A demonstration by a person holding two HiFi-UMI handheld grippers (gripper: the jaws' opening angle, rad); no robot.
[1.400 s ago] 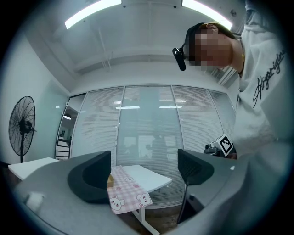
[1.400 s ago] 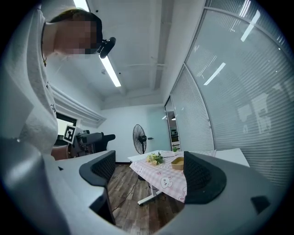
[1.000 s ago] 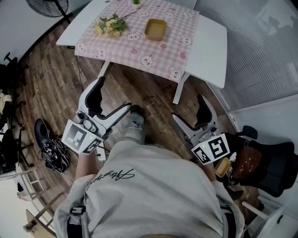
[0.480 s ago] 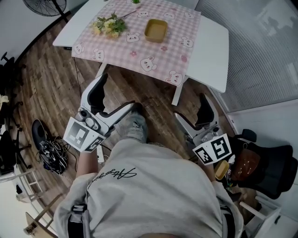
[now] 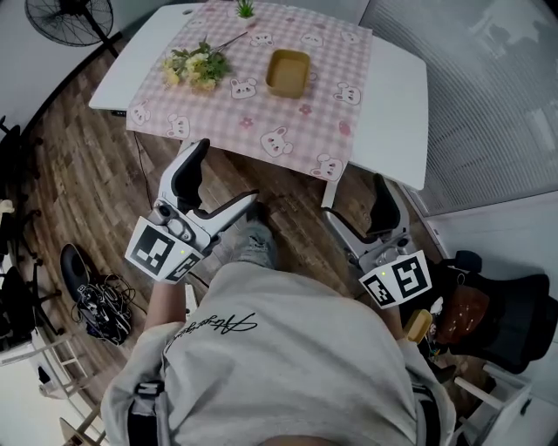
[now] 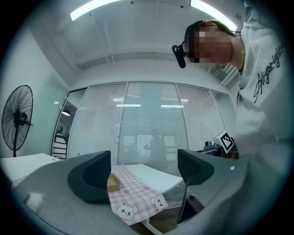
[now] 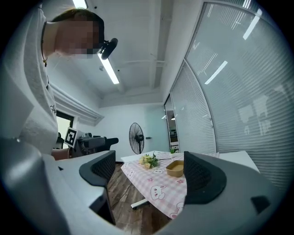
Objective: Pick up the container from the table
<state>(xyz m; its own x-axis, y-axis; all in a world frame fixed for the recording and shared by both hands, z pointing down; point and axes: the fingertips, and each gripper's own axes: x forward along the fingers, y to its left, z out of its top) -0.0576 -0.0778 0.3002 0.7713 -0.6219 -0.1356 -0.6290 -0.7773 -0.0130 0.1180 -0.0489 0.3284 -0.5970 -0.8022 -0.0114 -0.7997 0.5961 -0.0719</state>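
Grippers both hand-held, low over wood floor (image 5: 96, 174), short of the table's near edge and well apart from each other. Left gripper (image 5: 225, 172): jaws spread wide, nothing between them, marker cube at rear toward the torso. Right gripper (image 5: 355, 200): jaws likewise wide apart, empty, marker cube facing up. Grey shoe (image 5: 253, 242) on floor between the two.

Beyond fingertips: white table (image 5: 397, 96), pink check tablecloth (image 5: 261, 118) with bunny print draped over near edge. Tan rectangular container (image 5: 289, 72) resting upright on cloth, toward the far middle, untouched, well clear of both grippers. In right gripper view, framed between the jaws but far past them; in left gripper view, peeking out beside left jaw. Bunch of yellow flowers (image 5: 193, 66) lying on cloth left of container, apart from it. Small green plant (image 5: 246, 9) at far cloth edge.

Farther out: standing fan (image 5: 65, 17) at far left; dark shoe (image 5: 75, 268) and tangled cables (image 5: 109, 296) on floor at left; black chair (image 5: 514, 314) at right.
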